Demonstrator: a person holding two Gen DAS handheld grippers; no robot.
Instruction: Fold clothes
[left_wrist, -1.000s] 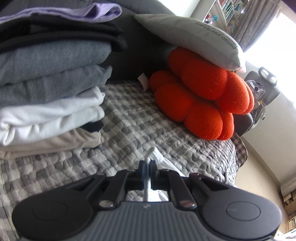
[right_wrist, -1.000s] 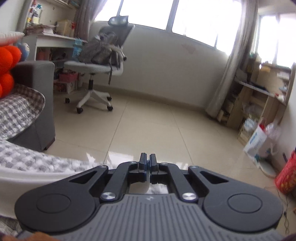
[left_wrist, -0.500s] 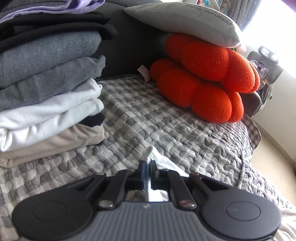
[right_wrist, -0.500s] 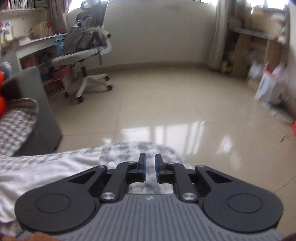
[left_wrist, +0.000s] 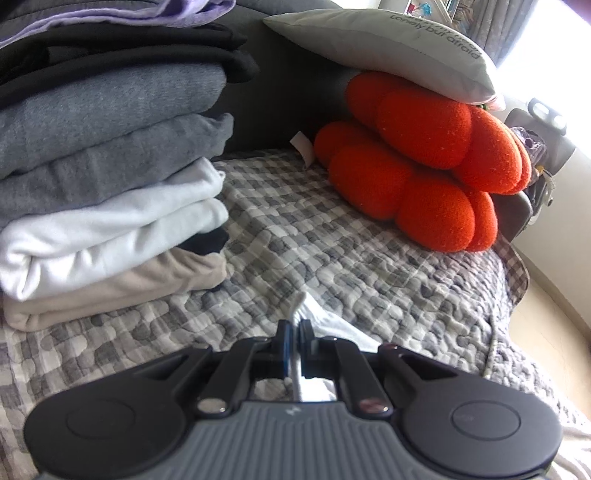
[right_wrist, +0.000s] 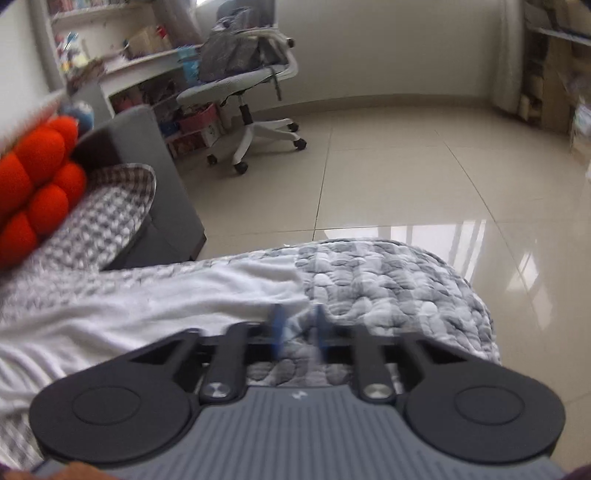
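In the left wrist view my left gripper (left_wrist: 295, 326) is shut on a pinched corner of the white garment (left_wrist: 325, 321), held just above the grey checked quilt (left_wrist: 332, 251). To its left stands a tall stack of folded clothes (left_wrist: 103, 166). In the blurred right wrist view the white garment (right_wrist: 147, 299) lies spread along the quilt's edge (right_wrist: 406, 280), running off to the left. My right gripper (right_wrist: 298, 325) hovers over the garment's right end. Its jaws stand apart and are closing, with only quilt showing between them.
An orange lobed cushion (left_wrist: 424, 158) and a grey pillow (left_wrist: 376, 48) lie against the dark sofa back. Past the quilt's edge is shiny tiled floor (right_wrist: 424, 184), with an office chair (right_wrist: 251, 85) and a cluttered desk (right_wrist: 140, 62) behind.
The right gripper, shut a second ago, has parted its jaws and swung down and left over the garment's end. The left gripper keeps its pinch and has barely shifted.
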